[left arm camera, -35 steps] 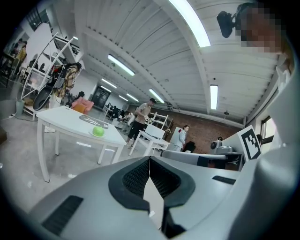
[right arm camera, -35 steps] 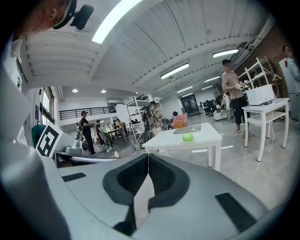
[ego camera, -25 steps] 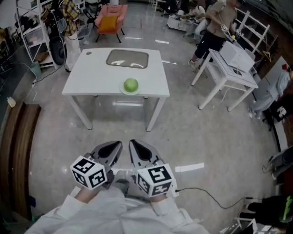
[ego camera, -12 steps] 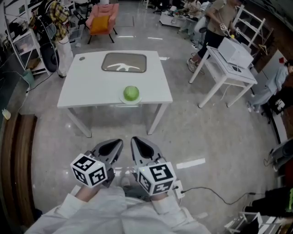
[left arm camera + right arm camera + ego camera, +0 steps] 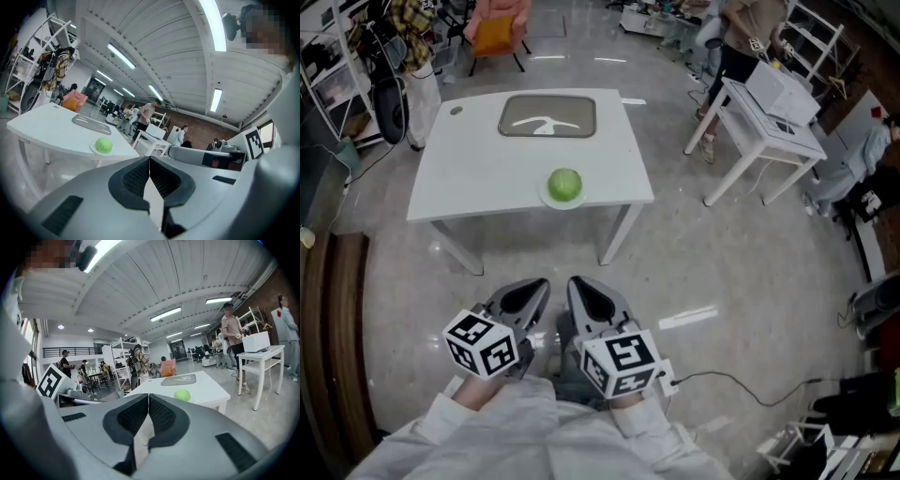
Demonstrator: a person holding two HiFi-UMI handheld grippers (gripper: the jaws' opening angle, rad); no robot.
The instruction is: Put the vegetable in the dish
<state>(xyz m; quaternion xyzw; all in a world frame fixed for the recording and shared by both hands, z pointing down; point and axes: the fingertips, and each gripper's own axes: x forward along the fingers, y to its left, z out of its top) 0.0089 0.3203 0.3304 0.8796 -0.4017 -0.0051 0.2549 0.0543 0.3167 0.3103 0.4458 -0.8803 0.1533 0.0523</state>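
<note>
Both grippers are held low, side by side, close to the person's body and well short of the table. Pale fabric sleeves (image 5: 534,441) run in from the bottom edge.

The left gripper (image 5: 534,292) has a smooth grey moulded plastic shell. Its black dimpled pads (image 5: 136,177) are pressed together with nothing between them. Its cube (image 5: 481,344) is white with black square markers.

The right gripper (image 5: 581,292) has the same grey shell and the same rough black pads (image 5: 161,416). Its jaws are also pressed together and empty. Its marker cube (image 5: 619,363) sits just beside the left one. A thin dark cable (image 5: 741,398) trails off to the right over the glossy grey floor (image 5: 694,253).

Next comes the white table (image 5: 487,178), matte, rectangular and flat-topped on slim white legs. The vegetable (image 5: 565,183) is round, light green and smooth-looking, like a small cabbage. It sits on the dish (image 5: 565,203), a shallow pale round plate close to the table's near edge, a bit right of the middle.

Toward the far edge lies a grey mat (image 5: 547,115), a flat rounded rectangle with a white curved mark on it. A small round thing (image 5: 456,111) sits at the far left corner; I can't tell what it is.

Further out on the right stands a second white table (image 5: 769,122), narrow, with a white boxy unit (image 5: 783,89) on it. A person (image 5: 741,47) stands beside it. An orange padded chair (image 5: 495,33) stands beyond the main table.
</note>
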